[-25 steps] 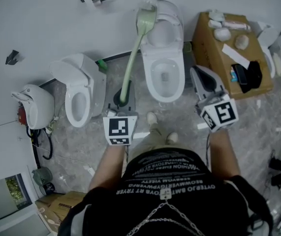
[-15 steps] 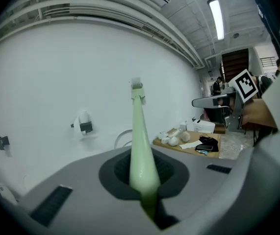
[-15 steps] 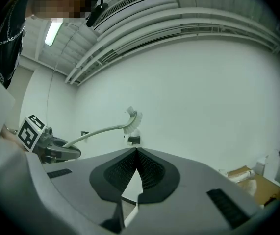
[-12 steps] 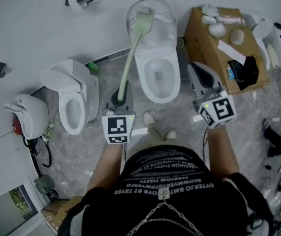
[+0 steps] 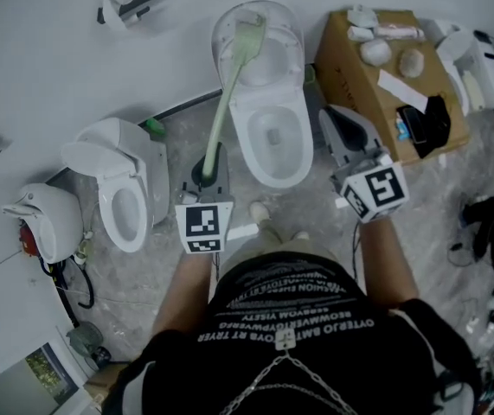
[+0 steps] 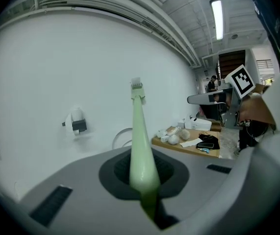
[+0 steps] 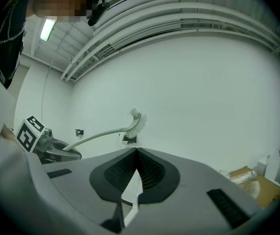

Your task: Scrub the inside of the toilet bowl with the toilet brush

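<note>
Left gripper (image 6: 144, 179) has its fingers clamped on the butt end of the long pale-green plastic toilet brush (image 5: 221, 104). In the left gripper view the handle runs straight out from between them. The brush's bristle head (image 5: 248, 35) is up in the air against the raised white lid (image 5: 286, 35) of the middle white ceramic toilet (image 5: 304, 150). It is not down in the bowl, so by my read scrubbing has not started.

Right gripper (image 7: 136, 152) has its fingers closed tip to tip with nothing held. In the head view it hangs just right of that toilet's bowl, apart from it.

A smaller white toilet (image 5: 121, 193) stands well to the left. A brown cardboard box (image 5: 348, 74) with small items on top stands to the right of the bowl, near the right gripper.

Risks from here:
- The grip is at the very end of a long handle, so side load on the head may twist or slip it in the fingers.
- The head is by the lid, so a careless downswing could knock the lid shut or clip the rim instead of entering the bowl.
- Hard strokes could splash water out onto the grey marbled floor (image 5: 164, 258).
- The idle right gripper is close and may get in the way of the sweep.
</note>
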The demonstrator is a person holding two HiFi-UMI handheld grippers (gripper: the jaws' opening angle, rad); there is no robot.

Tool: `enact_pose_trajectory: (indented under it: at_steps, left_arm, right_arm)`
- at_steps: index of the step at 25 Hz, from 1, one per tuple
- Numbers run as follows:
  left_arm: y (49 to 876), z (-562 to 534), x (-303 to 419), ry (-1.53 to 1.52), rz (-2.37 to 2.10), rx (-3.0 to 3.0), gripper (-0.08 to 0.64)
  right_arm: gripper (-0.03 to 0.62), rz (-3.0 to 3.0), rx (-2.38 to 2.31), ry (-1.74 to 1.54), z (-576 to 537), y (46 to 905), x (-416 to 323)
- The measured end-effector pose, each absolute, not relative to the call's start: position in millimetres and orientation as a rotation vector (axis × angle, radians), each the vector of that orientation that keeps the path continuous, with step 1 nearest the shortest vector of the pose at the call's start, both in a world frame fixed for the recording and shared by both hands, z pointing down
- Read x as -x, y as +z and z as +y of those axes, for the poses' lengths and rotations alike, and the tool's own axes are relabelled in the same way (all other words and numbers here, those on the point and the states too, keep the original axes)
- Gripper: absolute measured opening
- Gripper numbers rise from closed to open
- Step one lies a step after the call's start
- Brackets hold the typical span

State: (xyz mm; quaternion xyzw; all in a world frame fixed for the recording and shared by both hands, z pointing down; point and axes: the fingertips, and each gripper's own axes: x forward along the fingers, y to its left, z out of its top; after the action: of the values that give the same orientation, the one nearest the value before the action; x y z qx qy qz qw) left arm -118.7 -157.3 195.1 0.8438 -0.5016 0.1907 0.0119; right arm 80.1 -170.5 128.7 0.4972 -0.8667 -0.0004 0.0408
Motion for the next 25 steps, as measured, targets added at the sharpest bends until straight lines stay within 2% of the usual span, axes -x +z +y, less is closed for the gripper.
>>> enact_pose_trajectory:
  at_steps: [18, 25]
  left_arm:
    - [249, -217, 122, 0.670, -1.397, -2.642, 0.002]
    - [276, -217, 102, 0.743, -1.413, -2.585, 0.003]
  right_arm:
    - [0.005, -2.553, -1.563, 0.006, -212, 142, -70]
    - [0.005, -2.576, -1.539, 0.074, -226, 157, -100]
